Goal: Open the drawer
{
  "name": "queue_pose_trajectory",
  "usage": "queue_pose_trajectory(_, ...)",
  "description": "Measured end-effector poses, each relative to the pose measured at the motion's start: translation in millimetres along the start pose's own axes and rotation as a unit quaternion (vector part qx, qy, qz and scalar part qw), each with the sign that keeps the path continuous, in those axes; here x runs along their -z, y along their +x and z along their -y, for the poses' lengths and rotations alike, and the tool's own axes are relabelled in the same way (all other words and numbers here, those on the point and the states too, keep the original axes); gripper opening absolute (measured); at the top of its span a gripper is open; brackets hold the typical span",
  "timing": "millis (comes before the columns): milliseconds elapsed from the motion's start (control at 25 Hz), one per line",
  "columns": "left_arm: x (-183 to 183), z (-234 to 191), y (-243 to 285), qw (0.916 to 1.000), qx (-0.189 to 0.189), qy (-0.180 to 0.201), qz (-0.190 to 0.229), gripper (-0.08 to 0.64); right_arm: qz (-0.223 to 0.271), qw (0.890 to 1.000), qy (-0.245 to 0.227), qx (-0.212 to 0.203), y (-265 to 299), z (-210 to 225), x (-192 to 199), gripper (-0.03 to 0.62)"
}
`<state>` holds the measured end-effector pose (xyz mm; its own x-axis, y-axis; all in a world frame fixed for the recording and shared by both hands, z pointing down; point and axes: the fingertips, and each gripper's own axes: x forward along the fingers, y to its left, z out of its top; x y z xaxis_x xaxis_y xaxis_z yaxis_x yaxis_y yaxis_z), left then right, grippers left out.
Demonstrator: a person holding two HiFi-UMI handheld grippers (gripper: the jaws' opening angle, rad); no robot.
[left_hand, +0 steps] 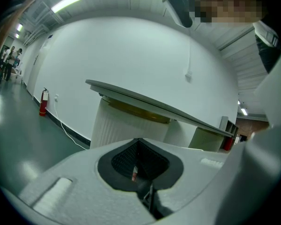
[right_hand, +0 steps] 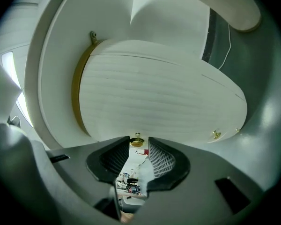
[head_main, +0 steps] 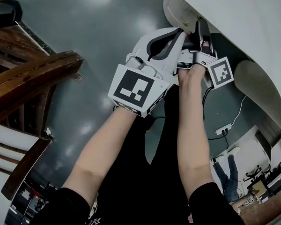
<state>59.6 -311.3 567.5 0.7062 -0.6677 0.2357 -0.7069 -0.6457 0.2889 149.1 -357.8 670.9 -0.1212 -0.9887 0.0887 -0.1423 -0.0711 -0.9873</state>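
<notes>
Right gripper (right_hand: 139, 149) spread wide, small round brass knob (right_hand: 137, 141) of white ribbed curved drawer front (right_hand: 159, 93) at its tips, left gripper (left_hand: 139, 144) pressed together, empty.

We got cool, dim footage: ceiling strip lights (left_hand: 65, 3) threw blotchy glare on the glossy floor (head_main: 98, 32), both gripper views bent hard at the edges with black corners, and close foregrounds went soft.
</notes>
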Motion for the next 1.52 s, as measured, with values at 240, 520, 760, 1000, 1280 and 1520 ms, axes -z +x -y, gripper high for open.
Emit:
queue_pose_trajectory(240,-3.7,-6.3,-1.2,1.0000,-0.004,-0.002,0.005,0.008,0.002,1.000,0.008,-0.011,-0.7,-4.7,0.3,0.129)
queue_pose_trajectory(520,-1.5,-4.6,-3.9,1.0000,-0.007,-0.003,0.005,0.008,0.010,1.000,0.005,-0.005,3.9,-4.4,-1.5,0.126)
queue_pose_trajectory(760,-0.9,-10.3,-0.8,0.9999,-0.011,-0.007,0.003,0.008,0.014,1.000,0.019,-0.020,9.3,-5.5,-2.6,0.107)
queue_pose_trajectory(1000,0.2,-3.7,-1.3,0.9999,-0.009,-0.010,0.004,0.008,0.022,0.999,0.032,-0.021,3.1,-2.2,-3.9,0.107)
queue_pose_trajectory(1280,0.9,-5.9,-7.6,0.9998,-0.013,-0.013,-0.005,0.008,0.005,0.999,0.033,-0.013,-9.3,-2.1,16.0,0.107)
queue_pose_trajectory(1520,5.1,4.0,-30.6,0.9996,-0.019,-0.012,-0.015,0.008,-0.016,0.999,0.029,-0.005,-36.3,-3.3,40.0,0.107)
